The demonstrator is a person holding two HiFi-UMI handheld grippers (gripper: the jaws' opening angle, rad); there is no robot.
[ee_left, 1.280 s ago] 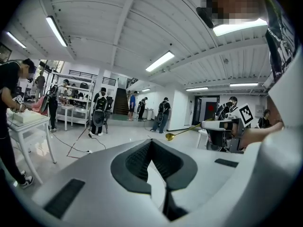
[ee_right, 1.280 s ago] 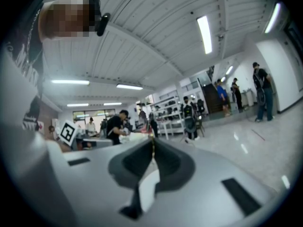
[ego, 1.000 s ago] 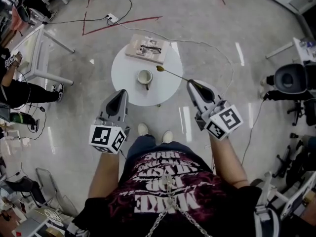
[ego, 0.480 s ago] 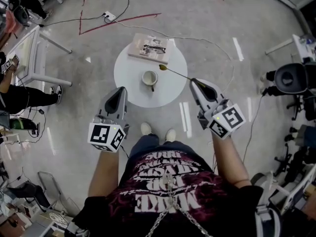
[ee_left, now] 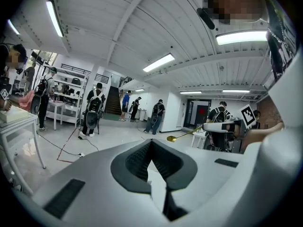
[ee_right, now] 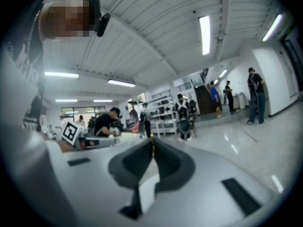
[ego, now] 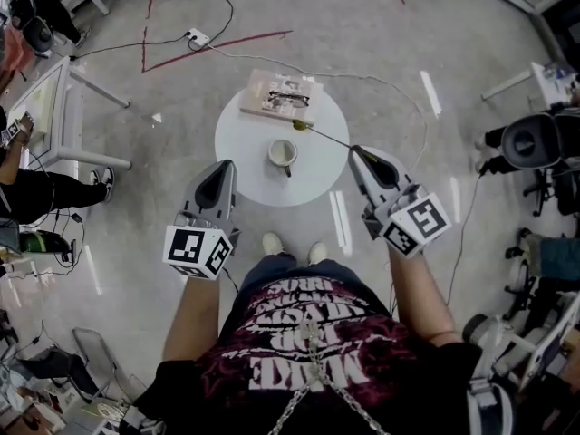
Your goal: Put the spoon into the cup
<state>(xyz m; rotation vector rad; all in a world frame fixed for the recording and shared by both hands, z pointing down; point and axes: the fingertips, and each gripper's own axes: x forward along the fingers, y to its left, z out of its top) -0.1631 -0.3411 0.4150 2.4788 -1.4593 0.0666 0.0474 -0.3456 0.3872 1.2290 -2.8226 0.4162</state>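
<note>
A white cup [ego: 283, 154] stands near the middle of a small round white table [ego: 245, 166]. A thin gold spoon [ego: 319, 134] is held by its handle end in my right gripper [ego: 354, 150], which is shut on it; the spoon's bowl hangs above the table just beyond and to the right of the cup. In the left gripper view the spoon [ee_left: 182, 135] shows at right, level in the air. My left gripper [ego: 220, 166] is shut with nothing in it, at the table's near left edge. In the right gripper view the jaws [ee_right: 152, 140] meet at the tip and the spoon barely shows.
A book with glasses on it [ego: 281, 96] lies at the table's far side. A white desk [ego: 54, 107] with a seated person is at left, an office chair [ego: 535, 143] at right. Cables and a power strip [ego: 193, 36] lie on the floor beyond the table.
The table, cup and book have come nearer in the head view. Both grippers have advanced toward the table together, the right one still holding the spoon.
</note>
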